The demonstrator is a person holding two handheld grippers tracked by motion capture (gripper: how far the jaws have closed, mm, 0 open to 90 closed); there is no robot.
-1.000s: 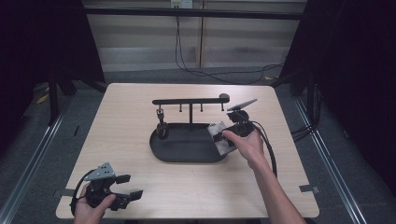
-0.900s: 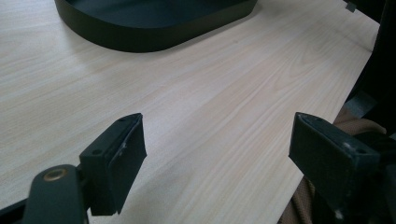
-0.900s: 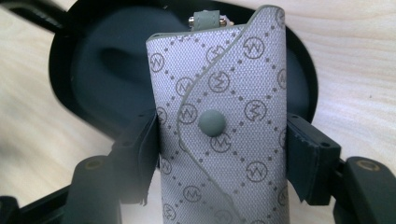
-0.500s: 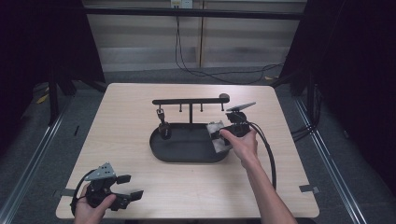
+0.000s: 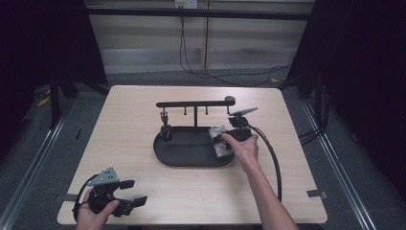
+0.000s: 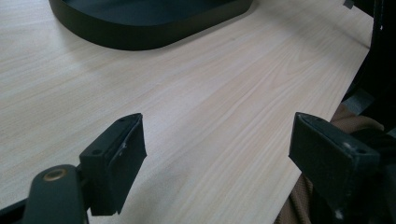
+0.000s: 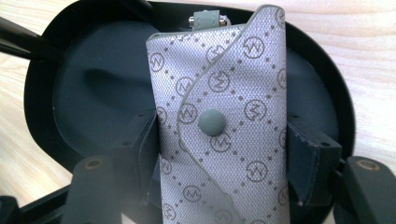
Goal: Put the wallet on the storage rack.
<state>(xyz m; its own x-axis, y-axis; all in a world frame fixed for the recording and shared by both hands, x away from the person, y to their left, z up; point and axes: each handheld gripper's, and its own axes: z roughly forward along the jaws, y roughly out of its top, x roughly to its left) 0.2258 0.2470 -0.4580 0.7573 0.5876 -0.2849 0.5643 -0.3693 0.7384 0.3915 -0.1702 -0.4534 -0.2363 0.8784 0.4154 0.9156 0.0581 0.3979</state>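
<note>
I see the grey key pouch (image 7: 219, 126) over the right end of the black tray (image 5: 184, 155). My right gripper (image 7: 219, 154) squeezes it from both sides. My left gripper (image 6: 217, 154) is wide open, holding nothing, near the table's (image 5: 134, 120) front corner.

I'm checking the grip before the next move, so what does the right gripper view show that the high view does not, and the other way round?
Right gripper view: the pouch's printed round logos, its grey snap button, and a jaw on each side of it.
High view: the left gripper near the table's front corner, jaws apart, and the stand's hook bar.
Both: the black tray and the right gripper at the pouch over it.
</note>
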